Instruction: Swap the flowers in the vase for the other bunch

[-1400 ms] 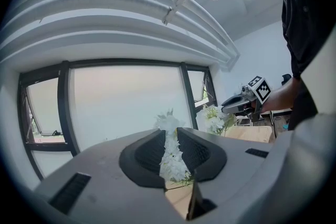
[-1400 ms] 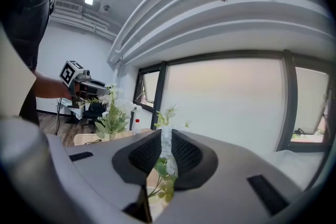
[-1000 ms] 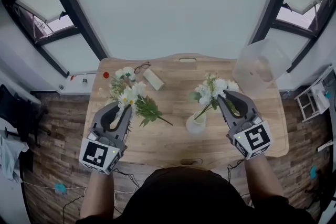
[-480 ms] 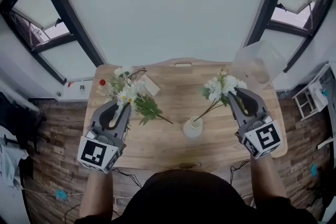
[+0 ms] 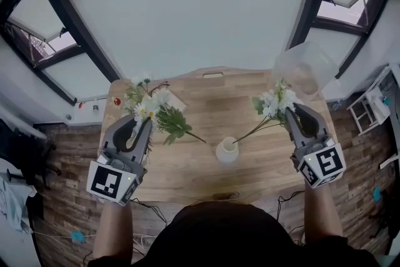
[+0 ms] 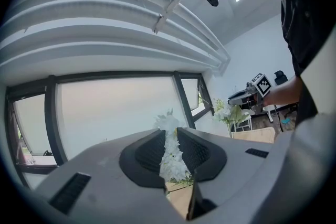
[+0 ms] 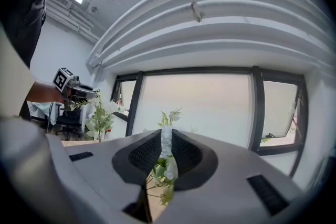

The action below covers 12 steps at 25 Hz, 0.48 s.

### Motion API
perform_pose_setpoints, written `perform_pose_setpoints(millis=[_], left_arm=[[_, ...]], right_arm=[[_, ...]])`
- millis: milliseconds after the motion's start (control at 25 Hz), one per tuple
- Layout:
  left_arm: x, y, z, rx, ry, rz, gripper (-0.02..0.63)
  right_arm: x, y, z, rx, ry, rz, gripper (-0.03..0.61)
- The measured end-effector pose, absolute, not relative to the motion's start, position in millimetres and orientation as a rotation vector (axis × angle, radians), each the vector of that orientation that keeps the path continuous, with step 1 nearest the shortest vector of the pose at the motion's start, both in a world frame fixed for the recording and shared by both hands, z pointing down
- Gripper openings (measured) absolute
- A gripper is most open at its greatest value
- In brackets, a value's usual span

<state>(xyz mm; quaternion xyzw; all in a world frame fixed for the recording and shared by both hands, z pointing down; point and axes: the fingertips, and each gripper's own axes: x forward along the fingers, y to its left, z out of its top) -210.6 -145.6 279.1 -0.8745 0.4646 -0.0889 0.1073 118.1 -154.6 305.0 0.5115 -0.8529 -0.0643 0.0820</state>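
Note:
A small white vase (image 5: 226,152) stands on the wooden table (image 5: 206,178), near its middle. My right gripper (image 5: 289,112) is shut on a bunch of white flowers (image 5: 275,102). It is held to the right of the vase, and the long stems (image 5: 253,132) slant down to end right by the vase's mouth. My left gripper (image 5: 144,124) is shut on a second bunch, white daisies with green leaves (image 5: 156,112), held above the table's left part. In the gripper views, blooms (image 6: 170,157) (image 7: 168,165) fill the gap between each pair of pads.
A clear plastic container (image 5: 306,69) stands at the table's back right corner. A small red thing (image 5: 117,101) lies at the back left edge. Dark-framed windows run behind the table, and wood floor lies on both sides.
My right gripper has carried its bunch right and away from me, drawing the stems up out of the vase. The left gripper has risen a little with its bunch.

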Motion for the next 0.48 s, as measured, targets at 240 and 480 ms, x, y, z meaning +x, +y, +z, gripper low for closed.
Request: perform_pose_setpoints(millis=[240, 480], left_arm=[[-197, -147, 275, -2.585, 1.330, -0.243, 0.066], [-180, -150, 272, -2.593, 1.306, -0.245, 0.066]], right_arm=[[138, -153, 300, 1.576, -2.532, -0.202, 0.077], [162, -149, 306, 1.629, -2.499, -0.189, 0.077]])
